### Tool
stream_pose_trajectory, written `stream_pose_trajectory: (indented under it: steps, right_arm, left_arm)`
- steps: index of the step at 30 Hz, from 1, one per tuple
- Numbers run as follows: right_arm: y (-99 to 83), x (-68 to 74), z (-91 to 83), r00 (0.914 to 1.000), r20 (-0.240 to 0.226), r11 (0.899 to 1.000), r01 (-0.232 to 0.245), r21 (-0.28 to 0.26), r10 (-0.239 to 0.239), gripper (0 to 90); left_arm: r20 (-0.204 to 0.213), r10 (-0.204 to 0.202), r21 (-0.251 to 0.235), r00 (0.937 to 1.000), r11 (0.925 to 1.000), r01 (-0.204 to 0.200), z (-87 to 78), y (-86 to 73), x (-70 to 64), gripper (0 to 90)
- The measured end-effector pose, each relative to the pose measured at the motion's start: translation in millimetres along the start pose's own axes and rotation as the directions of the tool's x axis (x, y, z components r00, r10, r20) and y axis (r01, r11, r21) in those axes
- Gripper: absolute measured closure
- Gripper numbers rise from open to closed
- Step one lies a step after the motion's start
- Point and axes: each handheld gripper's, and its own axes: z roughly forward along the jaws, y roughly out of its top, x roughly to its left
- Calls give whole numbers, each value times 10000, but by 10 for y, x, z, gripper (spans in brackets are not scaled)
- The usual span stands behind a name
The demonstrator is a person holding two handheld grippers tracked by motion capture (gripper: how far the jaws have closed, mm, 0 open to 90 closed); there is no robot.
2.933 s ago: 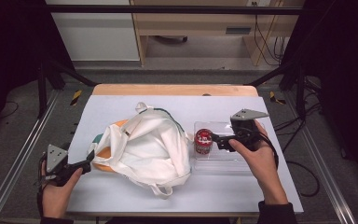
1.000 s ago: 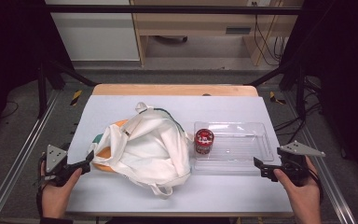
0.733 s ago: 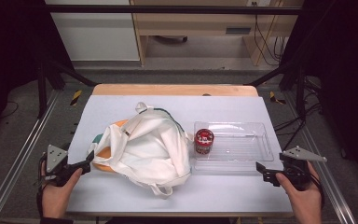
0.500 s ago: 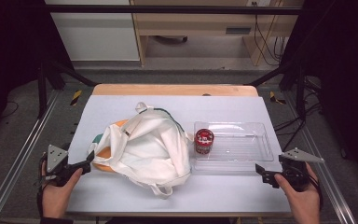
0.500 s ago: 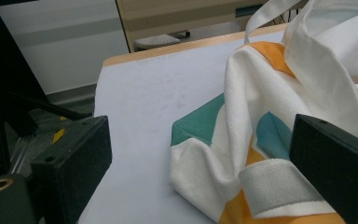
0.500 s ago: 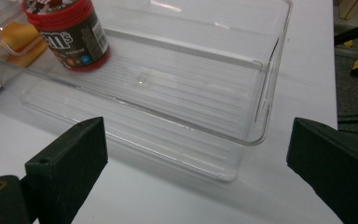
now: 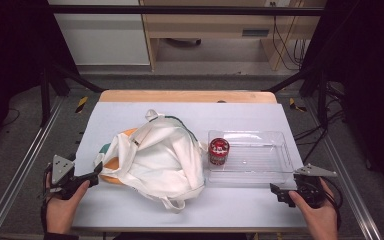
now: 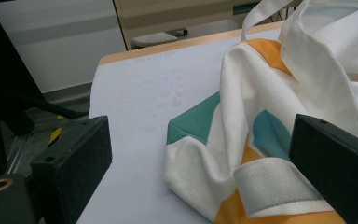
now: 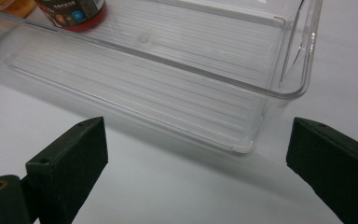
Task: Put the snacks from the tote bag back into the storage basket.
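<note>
Done: red can (image 7: 218, 151) stands in clear tray's (image 7: 275, 170) left end.
Left: bag (image 7: 162, 157) contents.
Left hand-held gripper (image 7: 96, 173): wide open, empty, beside bag.
Right hand-held gripper (image 7: 276, 191): wide open, empty, near tray.

Your white cloth bag (image 7: 161, 161) lies floppy on the table. A red can (image 7: 218, 151) stands upright in the clear tray (image 7: 260, 172) beside it.

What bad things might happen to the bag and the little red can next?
1. The left gripper sits open right at the cloth bag. If it pinches just one loose fold, the bag may slide or spill whatever is inside.
2. The red can stands upright in the clear tray, close to the bag. Tugging the bag could knock it over.
3. The tray looks light, so the right gripper might shove it.
</note>
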Motion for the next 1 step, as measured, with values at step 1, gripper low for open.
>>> stream_pose_trajectory:
  steps: [1]
  right_arm:
    - [-3,-3,2,10000,-5,10000,-16,10,16,57]
  left_arm:
    - [17,13,7,10000,10000,-13,4,-1,-3,56]
